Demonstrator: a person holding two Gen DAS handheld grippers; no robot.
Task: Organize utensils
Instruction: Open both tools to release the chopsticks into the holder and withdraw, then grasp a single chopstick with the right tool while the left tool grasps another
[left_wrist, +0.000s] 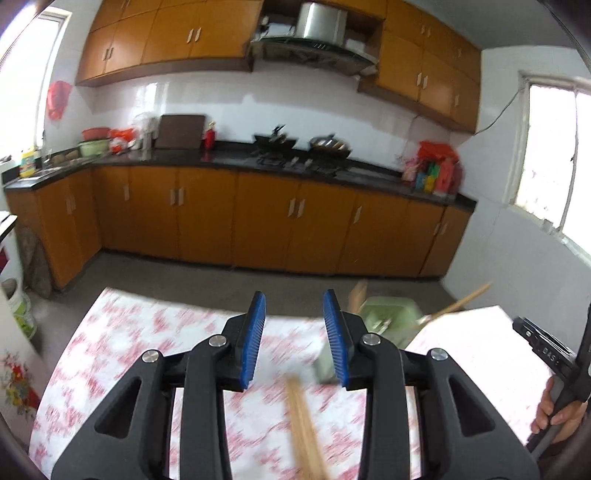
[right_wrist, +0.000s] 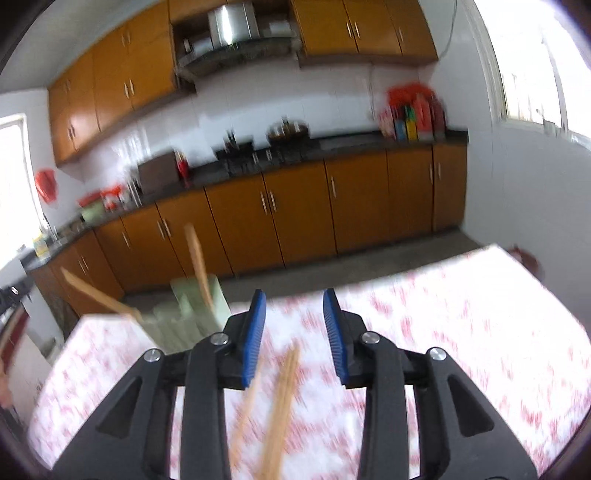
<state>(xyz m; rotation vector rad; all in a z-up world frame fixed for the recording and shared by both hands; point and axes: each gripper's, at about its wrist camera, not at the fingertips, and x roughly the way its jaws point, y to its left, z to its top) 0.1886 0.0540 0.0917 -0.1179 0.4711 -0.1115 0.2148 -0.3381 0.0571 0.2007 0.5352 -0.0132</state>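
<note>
My left gripper (left_wrist: 294, 339) is open and empty above the table with the red-and-white cloth (left_wrist: 147, 343). Wooden chopsticks (left_wrist: 304, 428) lie on the cloth below its jaws. A pale green utensil holder (left_wrist: 388, 317) stands to its right at the far table edge, with wooden utensils (left_wrist: 458, 302) leaning out of it. My right gripper (right_wrist: 294, 339) is open and empty. Loose chopsticks (right_wrist: 282, 402) lie on the cloth under it. The green holder (right_wrist: 192, 314) is to its left, with wooden utensils (right_wrist: 197, 262) sticking up. Both views are motion-blurred.
The right hand-held gripper and the person's hand (left_wrist: 557, 410) show at the left wrist view's right edge. Beyond the table are the grey floor (left_wrist: 221, 280), orange cabinets (left_wrist: 258, 221) and a dark counter with pans (left_wrist: 295, 147).
</note>
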